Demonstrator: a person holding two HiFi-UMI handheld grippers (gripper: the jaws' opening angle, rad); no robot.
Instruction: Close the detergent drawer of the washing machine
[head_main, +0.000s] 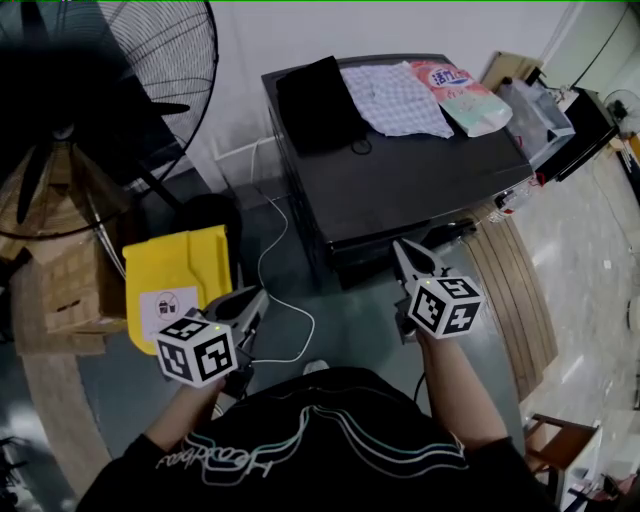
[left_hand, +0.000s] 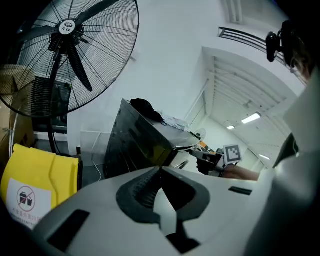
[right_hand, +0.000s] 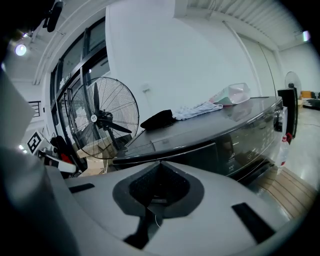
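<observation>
The washing machine (head_main: 400, 170) stood just ahead of the person, dark and glossy. Its detergent drawer (right_hand: 172, 156) sat at the left end of the front panel, right under the edge of the top. It seemed to stand a little proud of the panel, though I could not tell how far out it was.

The right gripper (head_main: 400, 246) hung near that front without touching it, its jaws pressed together on nothing. The left gripper (head_main: 260, 295) was lower and well apart from the machine, its jaws likewise meeting at the tips with nothing between them.

The drawer was probably light, stiff plastic on slides, so it called for a push rather than a grasp. The closed tips would best go against the middle of its face (a shove at one corner might rack it), and the smooth front could let them skid.

By count there was one machine, one drawer and two grippers. Three things lay on the lid: a black cloth (head_main: 318, 100), a checked cloth (head_main: 395, 98) and a detergent pouch (head_main: 462, 95). To the left were one large fan (head_main: 90, 90) and one yellow bin (head_main: 180, 280).
</observation>
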